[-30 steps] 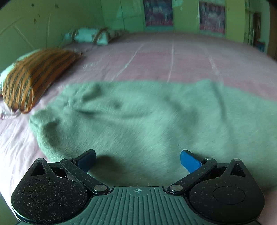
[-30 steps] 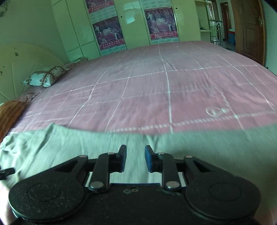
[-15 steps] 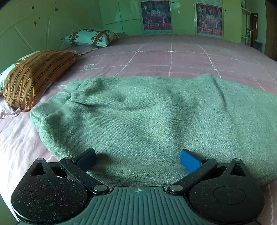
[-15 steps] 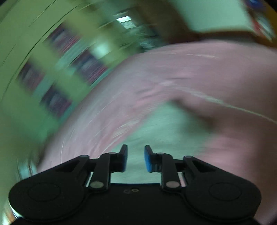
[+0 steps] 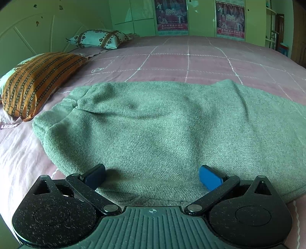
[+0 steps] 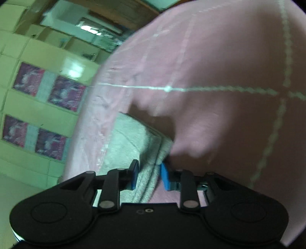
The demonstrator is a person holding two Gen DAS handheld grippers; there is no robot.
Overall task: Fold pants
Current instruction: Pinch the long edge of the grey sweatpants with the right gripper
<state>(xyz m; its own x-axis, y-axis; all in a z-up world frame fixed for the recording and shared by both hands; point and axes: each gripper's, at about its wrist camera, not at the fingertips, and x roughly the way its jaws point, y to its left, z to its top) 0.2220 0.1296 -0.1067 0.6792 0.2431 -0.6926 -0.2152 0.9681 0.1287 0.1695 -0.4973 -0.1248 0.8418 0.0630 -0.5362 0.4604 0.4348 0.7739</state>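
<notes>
Left gripper (image 5: 152, 177): jaws spread wide, empty, poised above near edge of pants (image 5: 162, 134). Right gripper (image 6: 147, 177): rolled sideways, jaws narrow, just been opening slightly; hem edge of pants (image 6: 132, 141) lay between pads, contact possibly light, view blurred. Pants: grey-green, folded, flat on pink checked bedsheet (image 5: 191, 61). Striped orange pillow (image 5: 36, 84) lay left, patterned pillow (image 5: 97, 38) beyond.

Upper left: striped orange pillow (image 5: 36, 84), patterned white pillow (image 5: 97, 38) behind. Pink checked bedspread (image 5: 191, 61) mid-frame. Two posters (image 5: 171, 15) along the top.
</notes>
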